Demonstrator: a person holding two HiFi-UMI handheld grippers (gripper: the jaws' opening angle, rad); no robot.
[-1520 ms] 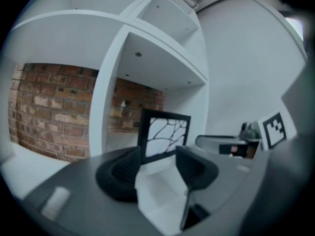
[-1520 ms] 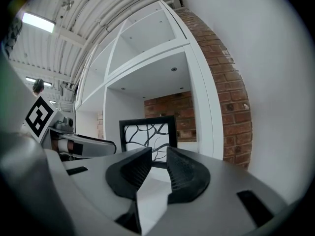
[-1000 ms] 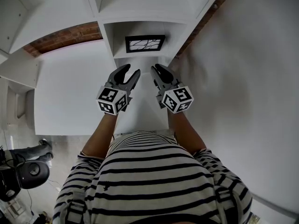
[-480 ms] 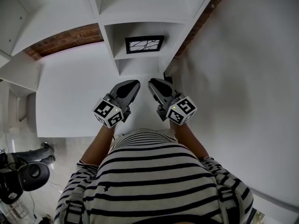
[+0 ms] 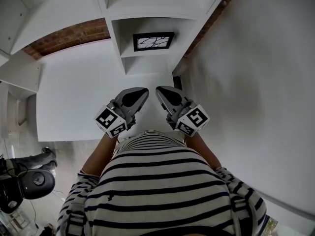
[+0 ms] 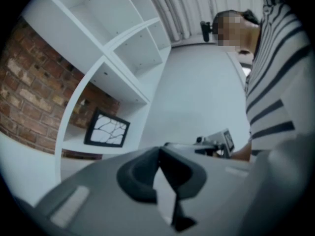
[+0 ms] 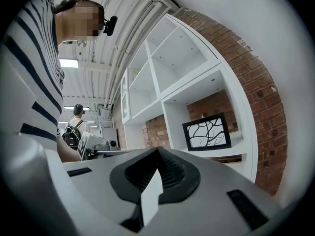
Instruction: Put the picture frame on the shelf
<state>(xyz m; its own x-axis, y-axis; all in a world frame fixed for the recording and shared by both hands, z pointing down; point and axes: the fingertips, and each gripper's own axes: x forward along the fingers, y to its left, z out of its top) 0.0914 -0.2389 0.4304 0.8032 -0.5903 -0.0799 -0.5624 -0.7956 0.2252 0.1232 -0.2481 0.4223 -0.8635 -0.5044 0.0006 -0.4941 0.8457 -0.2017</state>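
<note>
White shelving unit (image 5: pixel 147 63), with the black picture frame (image 5: pixel 153 41) standing in one cubby.
Your frame could tip forward if knocked, and it's hard to tell whether it leans on the brick (image 7: pixel 206 107) behind. Left gripper (image 5: pixel 143 91) and right gripper (image 5: pixel 159 90) are both pressed together on nothing, close to your striped shirt (image 5: pixel 162 181). No readable writing, only square markers (image 5: pixel 109 120).

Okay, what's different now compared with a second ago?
The left gripper and the right gripper drew back from the shelf toward the person. The left gripper's jaws, open before, closed on nothing. The right gripper stayed shut and empty. The frame still stands in its compartment, untouched.
</note>
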